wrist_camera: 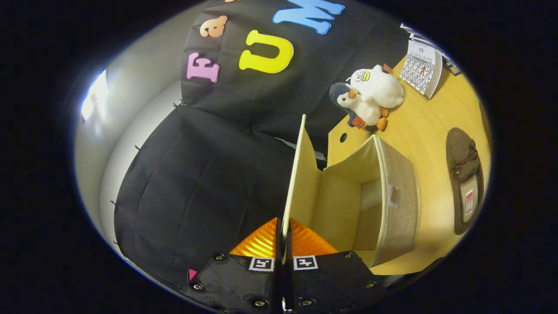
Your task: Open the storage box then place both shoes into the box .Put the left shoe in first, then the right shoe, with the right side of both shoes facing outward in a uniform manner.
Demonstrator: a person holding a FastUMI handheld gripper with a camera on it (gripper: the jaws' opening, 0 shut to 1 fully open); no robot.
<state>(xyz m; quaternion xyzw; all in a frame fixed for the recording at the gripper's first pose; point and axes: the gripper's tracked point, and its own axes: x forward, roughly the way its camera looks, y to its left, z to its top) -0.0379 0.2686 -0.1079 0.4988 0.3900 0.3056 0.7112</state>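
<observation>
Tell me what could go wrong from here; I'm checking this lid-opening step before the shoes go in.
1. The gripper is shut on only the thin edge of the lid, which stands raised; it could slip out and fall back over the storage box.
2. Pulling the lid further might tip or drag the light fabric box.
3. The brown shoe lies close beside the box and could get nudged.

The storage box (392, 205) looks like matt woven fabric, and its lid (301, 174), pinched between both fingers of the gripper (282, 237), is smooth inside. The table (431, 126) is pale, smooth wood grain. The shoe (464, 179) looks fuzzy, the plush toys (370, 98) soft.
</observation>
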